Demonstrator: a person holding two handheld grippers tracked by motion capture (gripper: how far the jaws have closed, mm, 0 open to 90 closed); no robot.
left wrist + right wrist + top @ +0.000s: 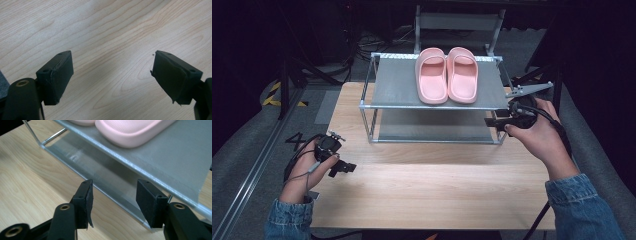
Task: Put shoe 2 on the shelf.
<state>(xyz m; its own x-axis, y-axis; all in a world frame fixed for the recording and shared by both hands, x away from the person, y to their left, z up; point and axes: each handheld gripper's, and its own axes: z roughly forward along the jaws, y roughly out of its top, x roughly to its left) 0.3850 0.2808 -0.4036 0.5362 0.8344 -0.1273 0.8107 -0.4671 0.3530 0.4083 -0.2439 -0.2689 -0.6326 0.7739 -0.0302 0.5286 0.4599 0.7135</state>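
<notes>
Even overhead light falls on the counter [432,190], while the room beyond its edges sinks into near black. The rack [437,90] shadows the counter beneath it. Both gripper views look soft, with a pale sheen on the wood.

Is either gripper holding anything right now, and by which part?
Nothing is held. Left gripper is open over bare table; right gripper is open beside the rack.

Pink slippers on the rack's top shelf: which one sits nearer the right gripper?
The right-hand pink foam slipper of the pair; it lies toward the rack's right end, where the right gripper hangs open. The other pink slipper lies left of it.
</notes>
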